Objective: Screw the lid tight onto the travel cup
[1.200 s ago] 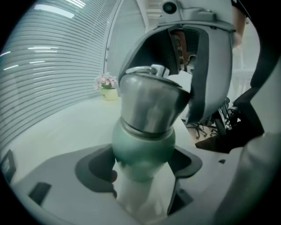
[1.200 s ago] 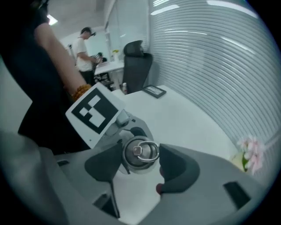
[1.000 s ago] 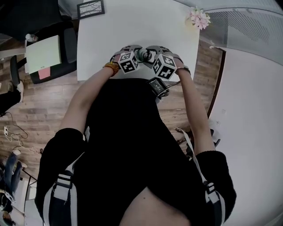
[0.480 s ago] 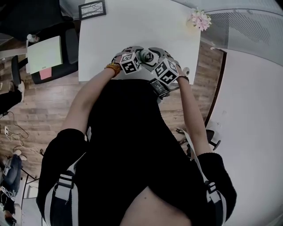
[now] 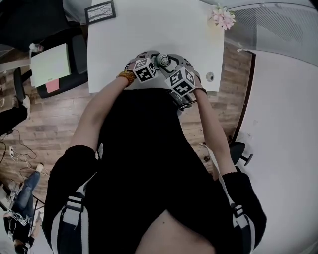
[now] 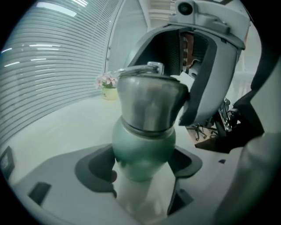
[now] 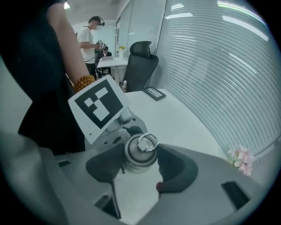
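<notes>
The travel cup [image 6: 142, 147] has a green body and a steel lid [image 6: 149, 103] with a ring on top. It stands near the front edge of the white table [image 5: 149, 30]. My left gripper [image 6: 142, 166] is shut on the green body, a pad on each side. From above, my right gripper [image 7: 140, 163] has its jaws round the lid [image 7: 139, 151]; they are closing, and both pads touch its rim. In the head view the lid [image 5: 164, 61] shows between the two marker cubes, with the right gripper's cube [image 5: 180, 82] nearer my body.
A framed picture [image 5: 101, 11] lies at the table's far left corner and a small pot of pink flowers [image 5: 221, 17] at the far right. A dark chair with paper [image 5: 49, 62] stands left of the table. A person [image 7: 90, 37] stands far behind.
My right gripper has swung round the lid, its marker cube moving down and then left towards my body. The left gripper and the cup have stayed in place.
</notes>
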